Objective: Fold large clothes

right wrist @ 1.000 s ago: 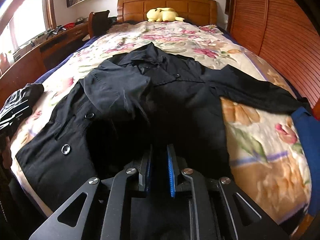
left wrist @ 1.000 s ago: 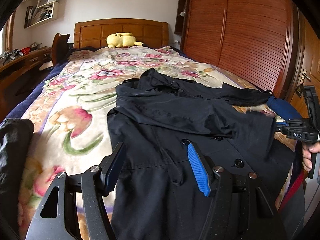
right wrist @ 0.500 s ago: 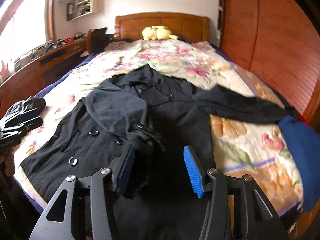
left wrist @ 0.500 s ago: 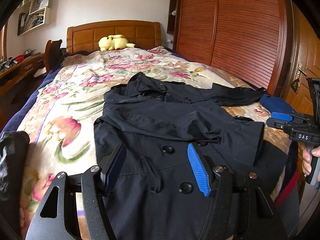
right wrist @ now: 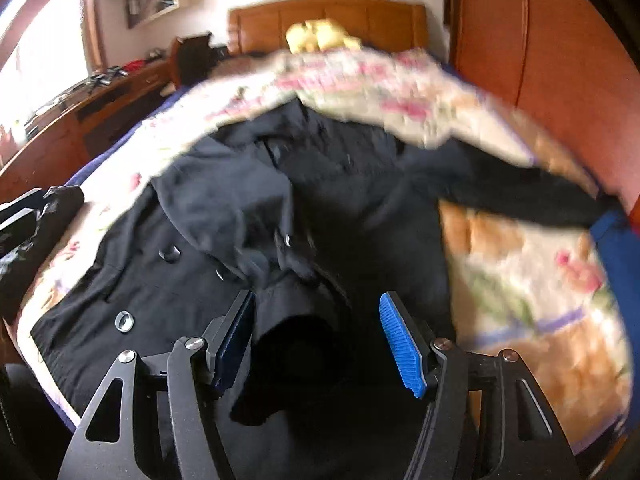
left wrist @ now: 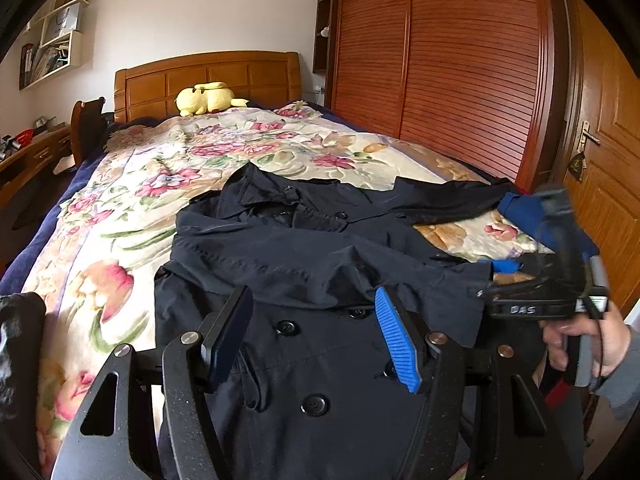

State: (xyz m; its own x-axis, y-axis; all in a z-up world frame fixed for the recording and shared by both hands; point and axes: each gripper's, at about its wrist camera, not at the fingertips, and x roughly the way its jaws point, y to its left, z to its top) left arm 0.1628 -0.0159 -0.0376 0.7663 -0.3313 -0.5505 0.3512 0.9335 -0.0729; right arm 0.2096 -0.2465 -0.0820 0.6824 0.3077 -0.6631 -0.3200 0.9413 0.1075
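Because one sleeve (left wrist: 320, 264) is already laid across the black coat (left wrist: 304, 360) on the bed (left wrist: 132, 216), the left tongs (left wrist: 316, 336) are held open and empty, and the right tongs (right wrist: 318, 340) are opening, with only loose cloth between them.

Ahead of my left gripper (left wrist: 314, 334) the black coat (left wrist: 320, 264) lies flat on the bed (left wrist: 120, 208); I see open air above it, jaws standing apart with nothing between them. Beyond the coat's collar, the floral cover runs unobstructed to the yellow plush toy (left wrist: 206, 98) at the headboard (left wrist: 208, 76). To the right of these tongs, the right gripper (right wrist: 316, 336) and the hand (left wrist: 580, 340) block passage. Beyond them the wardrobe (left wrist: 440, 60) walls off that side. Left of the tongs, a dark bundle (left wrist: 20, 344) sits at the bed edge. The right gripper's jaws are opening over a raised coat fold, pads clear of it.
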